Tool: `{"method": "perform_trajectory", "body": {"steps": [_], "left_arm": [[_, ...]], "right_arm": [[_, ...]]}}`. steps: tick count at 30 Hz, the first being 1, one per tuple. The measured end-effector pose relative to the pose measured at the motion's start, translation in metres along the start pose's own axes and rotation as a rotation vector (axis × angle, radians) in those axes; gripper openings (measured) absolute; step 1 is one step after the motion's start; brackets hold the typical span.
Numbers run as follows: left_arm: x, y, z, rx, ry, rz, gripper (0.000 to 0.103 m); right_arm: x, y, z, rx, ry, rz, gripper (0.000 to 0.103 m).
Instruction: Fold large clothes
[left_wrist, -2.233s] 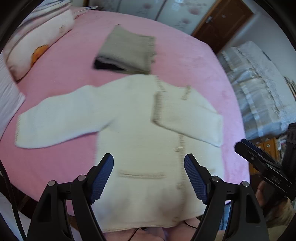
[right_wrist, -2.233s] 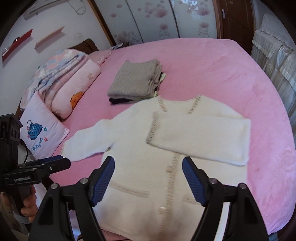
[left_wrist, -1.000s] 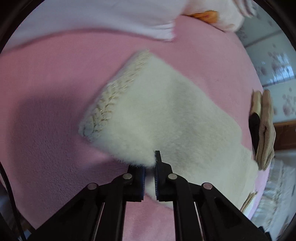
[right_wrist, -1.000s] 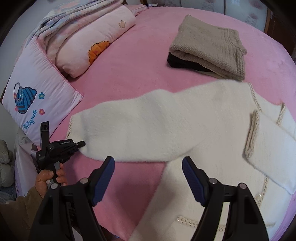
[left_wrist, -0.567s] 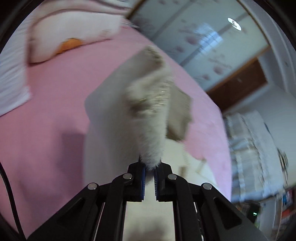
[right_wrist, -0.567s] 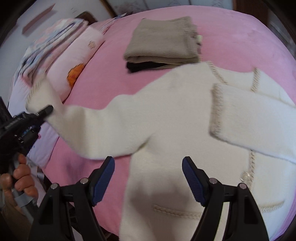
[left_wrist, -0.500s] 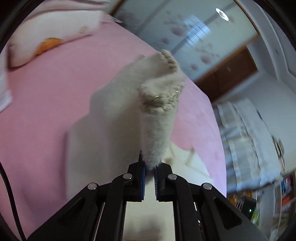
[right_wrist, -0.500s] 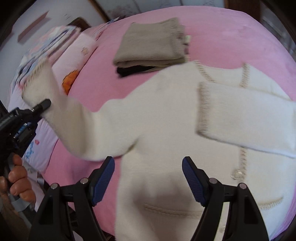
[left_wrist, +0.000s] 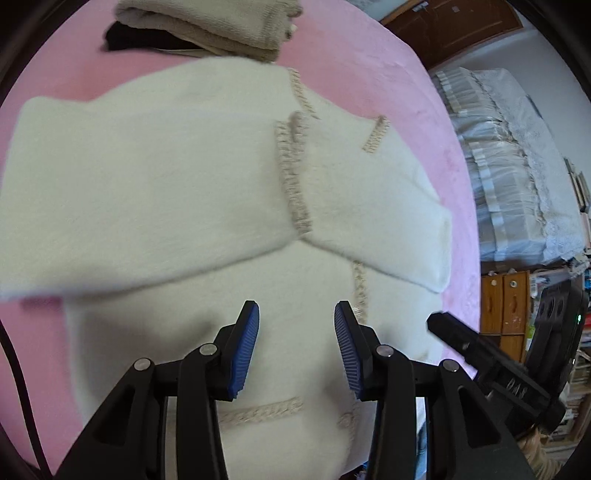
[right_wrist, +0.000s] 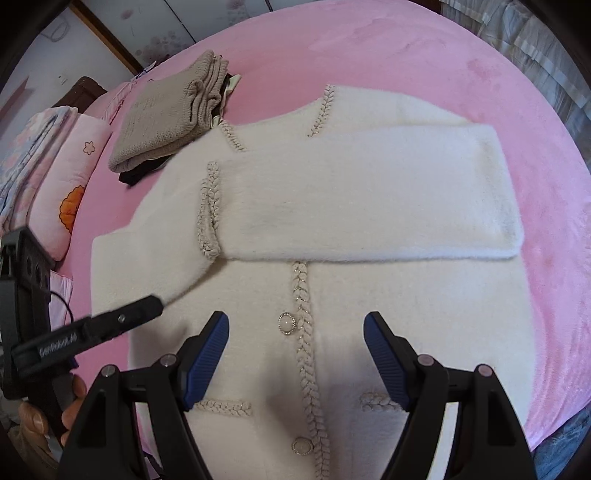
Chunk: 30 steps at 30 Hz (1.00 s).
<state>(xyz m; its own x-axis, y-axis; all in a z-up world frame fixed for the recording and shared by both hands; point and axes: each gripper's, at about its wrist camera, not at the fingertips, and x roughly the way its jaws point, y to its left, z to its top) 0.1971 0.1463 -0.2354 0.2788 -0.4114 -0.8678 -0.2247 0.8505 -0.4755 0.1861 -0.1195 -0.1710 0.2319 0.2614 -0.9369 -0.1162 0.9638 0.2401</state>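
Sleeve (left_wrist: 147, 192) now folded across cardigan (right_wrist: 369, 314), released.

White lettering runs along the left gripper (right_wrist: 88, 334) body, too blurred to read.

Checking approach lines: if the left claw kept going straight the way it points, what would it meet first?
Probably the fluffy cream button-front cardigan lying on the pink bedspread: its front panel fills the gap between the opening jaws of the left claw. Depth is uncertain.
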Motion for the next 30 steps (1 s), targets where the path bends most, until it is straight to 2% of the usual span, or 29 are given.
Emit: {"method": "perform_trajectory", "body": {"steps": [1,8,11,15,18,20,21,23,25,30], "left_arm": [[-0.011,0.009,-0.012,-0.016,-0.01,0.025,0.04],[-0.037,0.102,-0.037,-0.228,-0.076,0.21,0.041],[-0.04,0.135,-0.044,-0.304,-0.093,0.249,0.041],[-0.035,0.158,-0.044,-0.343,-0.119,0.267,0.041],[-0.027,0.163,-0.038,-0.349,-0.124,0.272,0.041],[-0.022,0.165,-0.033,-0.349,-0.129,0.273,0.041],[-0.022,0.163,-0.031,-0.348,-0.134,0.278,0.041],[-0.02,0.164,-0.026,-0.351,-0.142,0.284,0.041],[-0.017,0.164,-0.021,-0.363,-0.149,0.288,0.041],[-0.013,0.171,-0.016,-0.392,-0.152,0.29,0.041]], "right_arm": [[0.005,0.002,0.003,-0.005,0.005,0.019,0.076],[0.053,0.052,0.035,-0.101,0.034,0.128,0.076],[0.082,0.071,0.05,-0.136,0.057,0.135,0.075],[0.121,0.084,0.064,-0.149,0.123,0.135,0.057],[0.142,0.09,0.068,-0.149,0.159,0.125,0.052],[0.143,0.101,0.069,-0.173,0.157,0.125,0.038],[0.141,0.108,0.069,-0.197,0.155,0.097,0.025],[0.13,0.12,0.068,-0.248,0.124,0.083,0.015],[0.112,0.131,0.068,-0.287,0.092,0.131,0.013],[0.051,0.169,0.062,-0.456,-0.052,0.176,0.012]]}}
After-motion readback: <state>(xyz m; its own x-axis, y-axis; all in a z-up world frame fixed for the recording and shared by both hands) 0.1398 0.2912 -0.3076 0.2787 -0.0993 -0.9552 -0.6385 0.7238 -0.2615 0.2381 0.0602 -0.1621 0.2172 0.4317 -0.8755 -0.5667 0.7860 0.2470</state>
